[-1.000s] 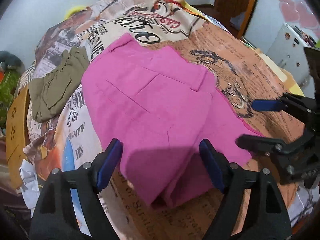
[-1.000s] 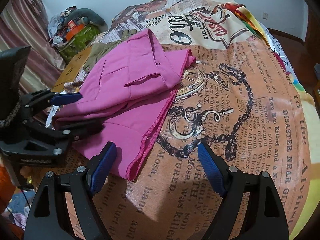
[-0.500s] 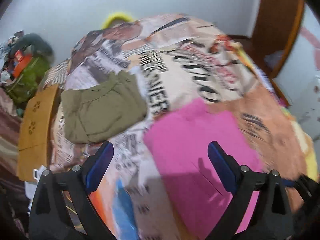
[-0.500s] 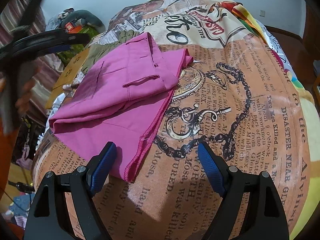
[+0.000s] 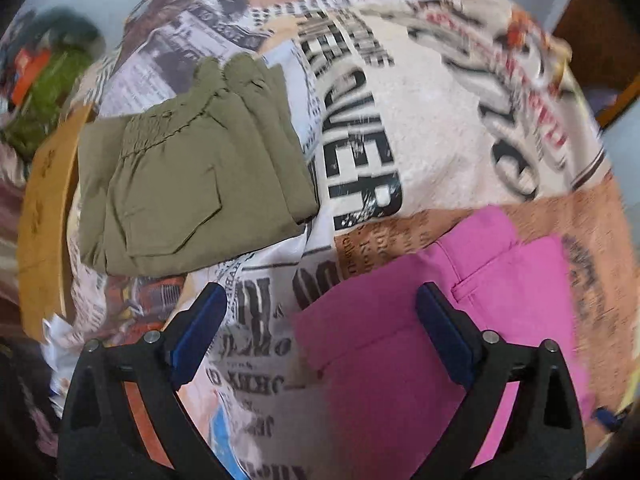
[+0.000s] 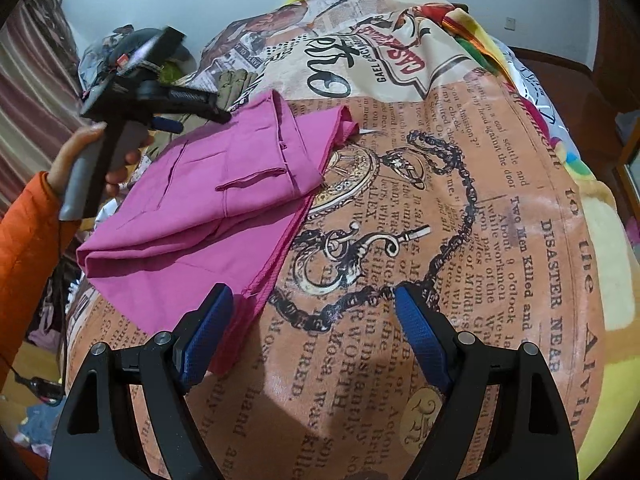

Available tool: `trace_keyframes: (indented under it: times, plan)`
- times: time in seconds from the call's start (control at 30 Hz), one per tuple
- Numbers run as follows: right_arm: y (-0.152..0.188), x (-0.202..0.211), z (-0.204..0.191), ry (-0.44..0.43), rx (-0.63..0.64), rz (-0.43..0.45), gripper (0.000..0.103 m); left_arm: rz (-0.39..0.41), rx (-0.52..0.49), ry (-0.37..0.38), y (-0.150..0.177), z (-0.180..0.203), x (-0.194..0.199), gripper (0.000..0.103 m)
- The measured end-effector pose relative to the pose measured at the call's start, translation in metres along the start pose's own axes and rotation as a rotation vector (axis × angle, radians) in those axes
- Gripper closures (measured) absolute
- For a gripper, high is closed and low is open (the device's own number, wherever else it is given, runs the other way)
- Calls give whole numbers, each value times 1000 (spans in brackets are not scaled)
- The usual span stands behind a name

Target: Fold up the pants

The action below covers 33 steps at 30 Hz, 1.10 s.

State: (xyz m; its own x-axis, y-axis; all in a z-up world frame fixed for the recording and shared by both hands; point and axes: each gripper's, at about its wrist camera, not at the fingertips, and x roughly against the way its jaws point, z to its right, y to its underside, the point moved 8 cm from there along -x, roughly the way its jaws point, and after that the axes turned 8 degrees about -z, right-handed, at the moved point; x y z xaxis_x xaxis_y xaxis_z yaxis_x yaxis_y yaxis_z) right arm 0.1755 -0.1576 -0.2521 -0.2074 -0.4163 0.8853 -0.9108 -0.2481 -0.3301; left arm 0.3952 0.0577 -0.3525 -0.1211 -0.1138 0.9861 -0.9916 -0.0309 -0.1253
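The pink pants (image 6: 208, 208) lie folded on the printed bedspread (image 6: 460, 220); they also show at the lower right of the left wrist view (image 5: 460, 320). My left gripper (image 5: 320, 336) is open and empty, held above the bed near the pants' far corner; it also shows in the right wrist view (image 6: 192, 110), held up beyond the pants. My right gripper (image 6: 312, 328) is open and empty, just above the bedspread by the pants' near hem edge.
Folded olive-green pants (image 5: 192, 184) lie on the bedspread (image 5: 420, 120) left of the pink ones. A wooden board (image 5: 44, 208) stands at the bed's left edge. Bags and clutter (image 6: 120, 48) sit by the wall. A door (image 5: 600, 40) is at the far right.
My left gripper has lifted off the pink pants' near fold and swung up and to the left, so the olive pants now fill its view. The right gripper has barely moved.
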Motion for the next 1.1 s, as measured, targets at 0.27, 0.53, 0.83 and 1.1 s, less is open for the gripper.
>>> trace_keyframes:
  times: [0.27,0.53,0.83,1.1]
  plan:
    - [-1,5,-3,12,17,13,22,28,-27,-31,24,-9,-5,1]
    - [-3,19,-9,36,36,54,22,58,-77,-127,64,-35,21,1]
    - [-15,33,-15,7,20,112,22,108,-70,-119,127,-50,53,1]
    - [-10,17,-37,-37,71,56,22,131,-79,6,181,-46,63,1]
